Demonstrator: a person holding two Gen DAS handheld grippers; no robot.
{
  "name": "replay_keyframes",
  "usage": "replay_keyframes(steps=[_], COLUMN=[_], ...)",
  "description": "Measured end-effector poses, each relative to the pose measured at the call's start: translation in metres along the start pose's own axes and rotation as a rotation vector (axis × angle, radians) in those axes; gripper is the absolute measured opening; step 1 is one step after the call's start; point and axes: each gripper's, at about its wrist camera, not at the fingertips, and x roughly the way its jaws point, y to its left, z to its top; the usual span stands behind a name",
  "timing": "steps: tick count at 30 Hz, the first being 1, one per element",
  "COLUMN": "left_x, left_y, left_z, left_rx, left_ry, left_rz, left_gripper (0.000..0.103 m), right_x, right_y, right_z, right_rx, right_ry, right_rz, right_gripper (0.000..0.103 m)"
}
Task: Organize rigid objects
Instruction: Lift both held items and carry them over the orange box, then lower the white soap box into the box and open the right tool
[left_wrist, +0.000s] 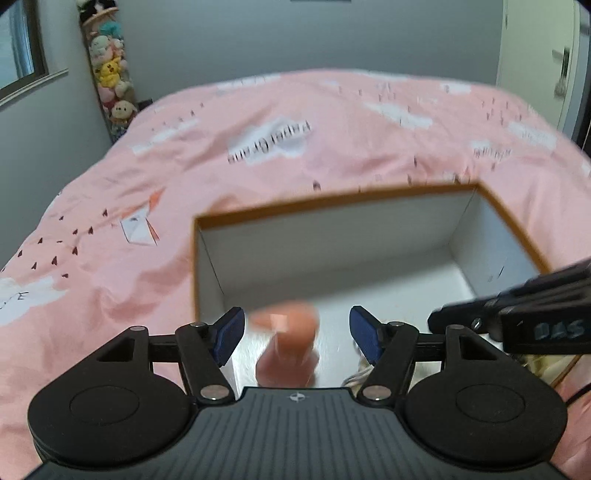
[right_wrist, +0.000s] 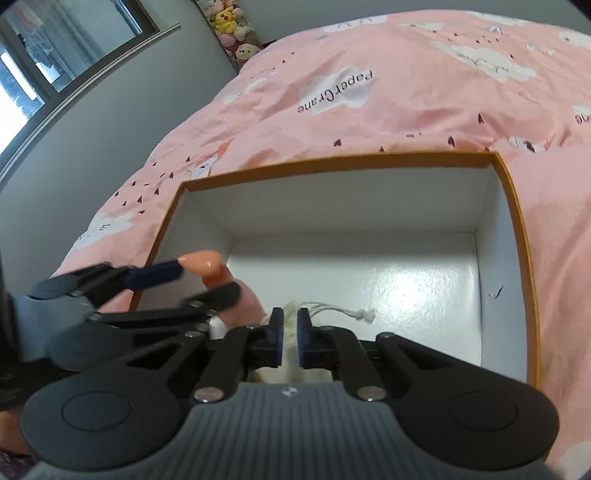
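- The left gripper (left_wrist: 297, 325) stood spread wide over the near left corner of the box (left_wrist: 332, 203), and its blue pads (left_wrist: 229, 334) pressed on nothing.
- A peach toy (left_wrist: 286, 332) sat in the gap between them, above the white floor of the box. It looked loose rather than held, so the step in hand seemed to be dropping it in.
- To do that well, the jaws should be kept wide and the tool lifted straight up, so neither finger catches the toy or knocks the orange rim.
- The right gripper (right_wrist: 290, 325) was pressed together and appeared to pinch a cream cloth bag (right_wrist: 288, 376). The bag's cord (right_wrist: 343, 310) trailed onto the box floor.
- That hand should hold steady, well clear of the left one, since the two tools stood close together at the near edge.
- The box rested on a pink bedspread (left_wrist: 110, 258), and the rest of its floor was bare, leaving room for more things.
- The left wrist view showed the toy only as a blur, but it made plain that the pads stood well apart on either side of it.
- The right wrist view showed the toy sharply, with a pointed peach tip just off the left tool's upper finger and a pinker body behind the lower one.
- Only the right wrist view showed the bag and cord. In the left wrist view the right tool appeared merely as a dark shape at the right edge.
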Motion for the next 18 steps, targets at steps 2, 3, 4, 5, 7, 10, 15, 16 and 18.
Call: replay_keyframes(steps=[2,3,4,5,7,10,15,16,18], left_x=[-0.014,-0.02,-0.025,-0.029,-0.035,-0.038,-0.037,-0.036,-0.032], left_y=[0.012,0.018,0.024,0.03,0.041,0.054,0.072,0.074,0.074], left_z=[0.002,0.004,0.004,0.004,0.004,-0.003,-0.026,-0.029,-0.034], left_rx=[-0.055,-0.082,-0.108,-0.131,-0.183,-0.252,-0.373,-0.386,-0.398], left_ry=[-0.047,-0.066,-0.082,-0.091,-0.104,-0.103,-0.059,-0.049,-0.028], left_rz=[-0.035,-0.05,-0.061,-0.066,-0.061,-0.054,-0.079,-0.087,-0.091], left_gripper=[0.077,0.077,0.077,0.077,0.076,0.073,0.055,0.048,0.04], right_x=[0.0,0.0,0.0,0.0,0.002,0.009,0.026,0.03,0.037], right_y=[0.001,0.001,0.001,0.001,0.001,-0.002,-0.012,-0.015,-0.018], right_z=[0.001,0.0,0.0,-0.001,-0.003,-0.007,-0.013,-0.014,-0.015], right_rx=[-0.001,0.002,0.003,0.003,0.002,0.006,0.044,0.056,0.07], right_ry=[0.002,0.004,0.007,0.012,0.026,0.068,0.151,0.174,0.207], right_rz=[-0.004,-0.002,-0.001,-0.008,-0.028,-0.054,-0.087,-0.09,-0.096], right_gripper=[0.005,0.008,0.01,0.011,0.021,0.033,0.059,0.059,0.059])
